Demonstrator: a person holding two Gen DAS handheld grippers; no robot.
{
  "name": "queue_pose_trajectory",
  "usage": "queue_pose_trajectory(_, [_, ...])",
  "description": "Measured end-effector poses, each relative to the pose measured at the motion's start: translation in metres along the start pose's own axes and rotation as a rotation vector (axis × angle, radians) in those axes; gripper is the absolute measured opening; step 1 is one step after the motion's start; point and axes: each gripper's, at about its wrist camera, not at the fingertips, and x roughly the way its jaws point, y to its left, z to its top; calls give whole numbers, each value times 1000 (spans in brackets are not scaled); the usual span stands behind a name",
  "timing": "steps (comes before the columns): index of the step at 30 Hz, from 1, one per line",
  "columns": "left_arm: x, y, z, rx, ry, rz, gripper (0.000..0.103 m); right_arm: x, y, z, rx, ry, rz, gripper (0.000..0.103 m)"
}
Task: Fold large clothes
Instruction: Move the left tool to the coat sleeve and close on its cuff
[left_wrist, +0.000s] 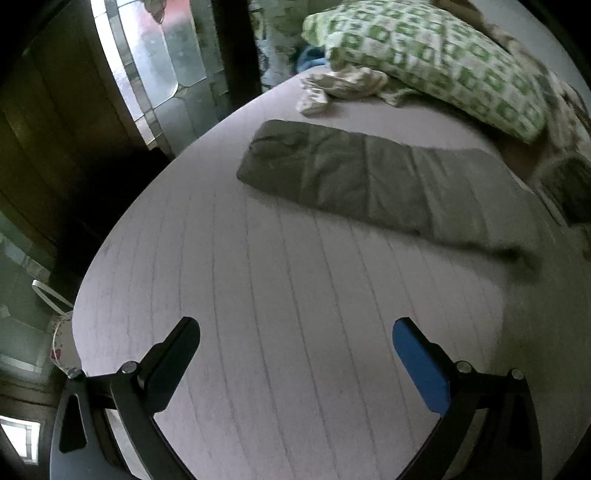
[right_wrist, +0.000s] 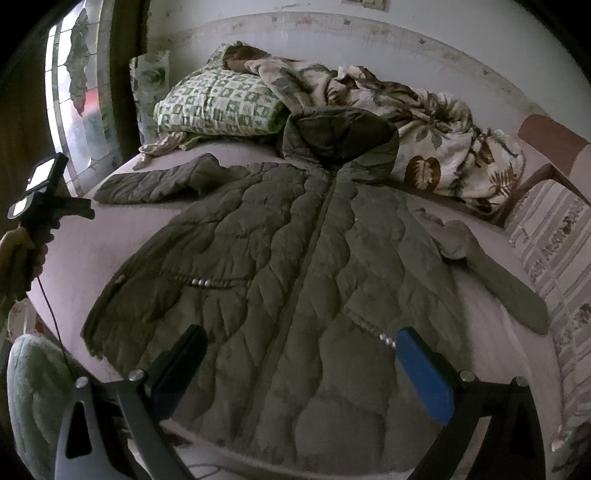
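An olive quilted hooded jacket lies spread flat, front up and zipped, on the pink bed sheet. Its hood points to the headboard and both sleeves stretch out. My right gripper is open and empty, hovering over the jacket's hem. My left gripper is open and empty above bare sheet, well short of the jacket's left sleeve. The left gripper also shows in the right wrist view, held off the bed's left side.
A green-checked pillow and a leaf-print blanket lie at the head of the bed. A small crumpled cloth lies near the pillow. A striped cushion sits on the right. A window is to the left.
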Motion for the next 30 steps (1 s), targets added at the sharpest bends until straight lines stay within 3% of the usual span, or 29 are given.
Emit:
queue_pose_trajectory(6, [32, 16, 39, -103, 29, -21, 103, 38, -8, 34, 17, 16, -2, 103])
queue_pose_trajectory(13, [63, 32, 80, -176, 39, 29, 103, 92, -17, 73, 47, 65, 3, 103])
queue_pose_trajectory(22, [122, 59, 113, -335, 104, -21, 103, 157, -11, 109, 21, 131, 9, 103])
queue_pose_trajectory(25, [133, 55, 117, -347, 110, -4, 103, 178, -10, 119, 14, 148, -3, 103])
queue_pose_trajectory(30, [141, 39, 124, -271, 68, 55, 103, 210, -9, 136, -4, 155, -10, 103])
